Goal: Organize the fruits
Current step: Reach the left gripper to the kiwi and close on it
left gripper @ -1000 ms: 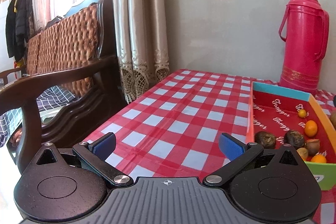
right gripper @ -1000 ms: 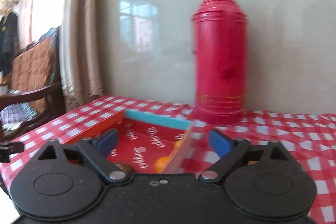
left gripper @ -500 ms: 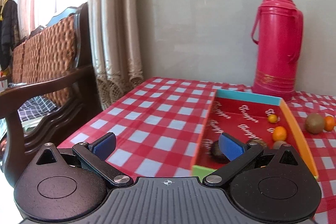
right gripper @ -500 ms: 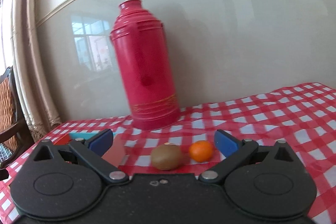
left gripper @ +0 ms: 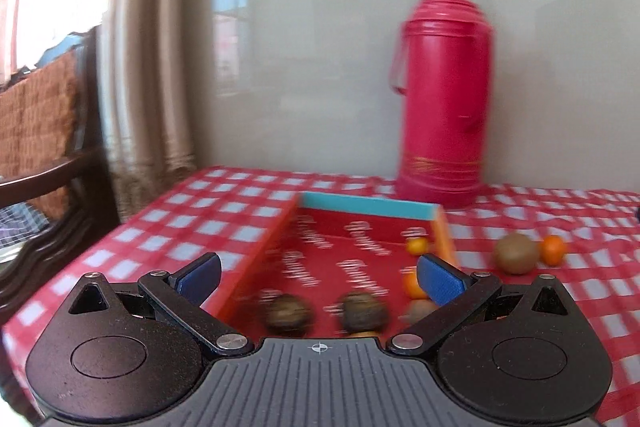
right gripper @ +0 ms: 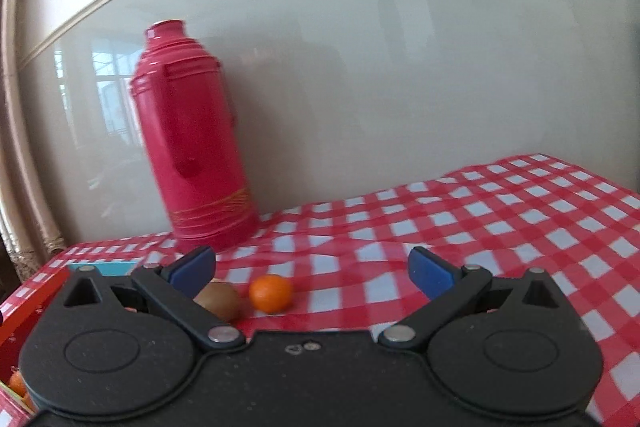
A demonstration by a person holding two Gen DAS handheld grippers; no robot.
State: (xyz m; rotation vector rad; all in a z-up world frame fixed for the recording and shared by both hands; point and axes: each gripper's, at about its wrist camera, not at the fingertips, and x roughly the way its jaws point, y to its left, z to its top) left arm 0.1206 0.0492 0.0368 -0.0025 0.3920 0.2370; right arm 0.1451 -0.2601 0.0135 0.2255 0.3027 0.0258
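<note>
Red-checked tabletop [right gripper: 500, 211] against a pale wall, a pink thermos [right gripper: 192, 155] at the back. Most fruit sits gathered in a shallow red tray [left gripper: 344, 255]; a kiwi [right gripper: 218, 301] and tangerine [right gripper: 271, 293] lie just outside it. Left tool [left gripper: 320, 277] and right tool [right gripper: 312, 273] both spread wide, empty.

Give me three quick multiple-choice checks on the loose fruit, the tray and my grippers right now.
1. Where is the kiwi? A in the tray; B on the cloth beside the orange; C in a gripper.
2. The tray's far wall is: A blue; B green; C white.
3. The right gripper is: A shut on fruit; B open, empty; C out of view.

1 B: it sits outside the tray.
2 A: a blue strip shows.
3 B: its fingers stand apart with nothing between them; the left gripper likewise.
</note>
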